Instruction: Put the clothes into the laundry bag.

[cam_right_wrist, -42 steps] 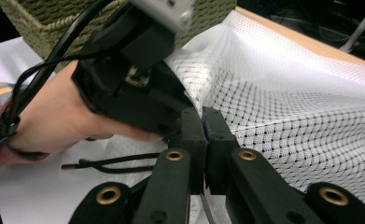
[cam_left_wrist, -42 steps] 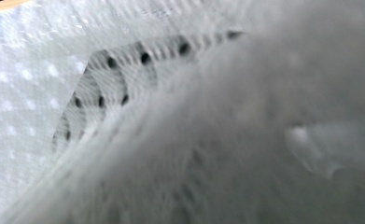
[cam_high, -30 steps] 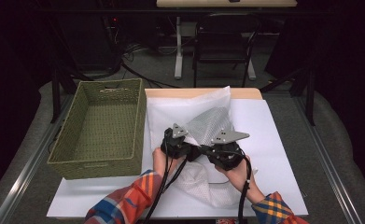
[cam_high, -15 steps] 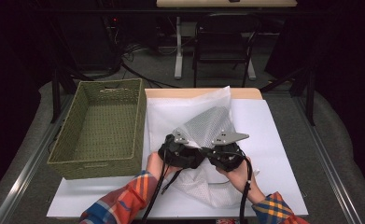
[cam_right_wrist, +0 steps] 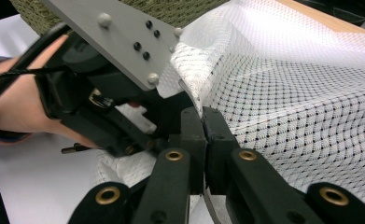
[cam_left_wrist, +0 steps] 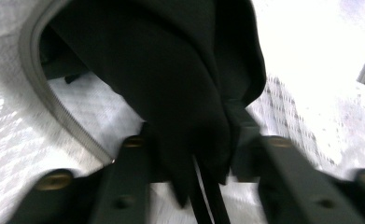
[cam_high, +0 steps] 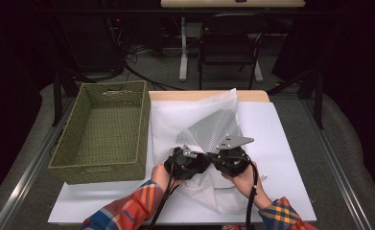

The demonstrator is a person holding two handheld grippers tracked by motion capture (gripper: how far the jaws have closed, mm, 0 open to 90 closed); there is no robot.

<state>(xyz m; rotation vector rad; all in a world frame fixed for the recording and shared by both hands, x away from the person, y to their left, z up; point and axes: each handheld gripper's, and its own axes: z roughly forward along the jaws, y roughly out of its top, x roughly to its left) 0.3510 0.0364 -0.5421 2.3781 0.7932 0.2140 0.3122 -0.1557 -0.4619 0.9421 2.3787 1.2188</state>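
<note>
Right hand-held gripper (cam_right_wrist: 202, 140) pinches the mesh bag's (cam_high: 209, 129) zipper edge.

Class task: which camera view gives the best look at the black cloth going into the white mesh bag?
The left gripper view: the black cloth hangs large between that hand-held gripper's jaws, at the mesh bag opening. The high view hides it behind both grippers; the right gripper view shows mesh.

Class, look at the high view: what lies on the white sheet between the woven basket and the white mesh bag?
Nothing: in the high view the basket and the mesh bag are parted only by bare white sheet.
</note>
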